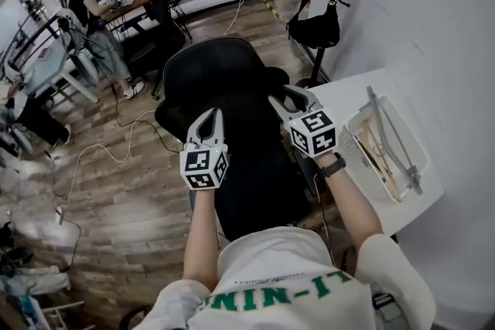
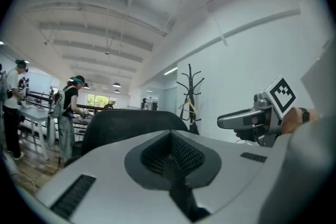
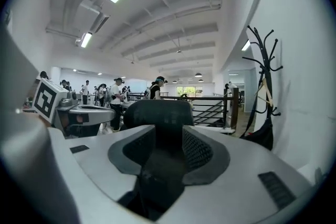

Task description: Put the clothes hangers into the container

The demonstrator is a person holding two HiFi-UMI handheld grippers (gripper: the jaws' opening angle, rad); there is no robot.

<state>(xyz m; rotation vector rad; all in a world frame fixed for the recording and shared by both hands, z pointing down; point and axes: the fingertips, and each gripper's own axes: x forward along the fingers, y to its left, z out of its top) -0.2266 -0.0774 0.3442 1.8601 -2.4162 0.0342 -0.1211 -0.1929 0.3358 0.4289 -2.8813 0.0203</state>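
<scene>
Checking the claws first: left claw [image 2: 171, 156] has its jaws together with nothing between them; right claw [image 3: 167, 140] has its jaws partly apart, the gap bare, only the black chair [image 1: 232, 81] showing beyond. Neither one carries anything. In the head view the left claw sits at about 8 o'clock of the right one, well apart from it, and both hang over the chair, not over the counter [image 1: 332, 100]. The hangers [image 1: 384, 152], wooden and metal, lie inside the white container [image 1: 357, 156], which stands on the counter at about 4 o'clock of the right claw, against the wall. No hanger is seen outside it; a coat stand [image 1: 313, 27] at 12 o'clock carries a dark bag. Judgement: the placing step looks finished, or paused between pieces. Any next move would call for finding a remaining hanger first, none being in view, then swinging the right claw toward 4 o'clock. Pose: both forearms are bare and reach forward from the body, the right wrist [image 1: 334, 165] banded, claws pointing to about 11 o'clock and tilted up enough that both gripper views take in the ceiling.
</scene>
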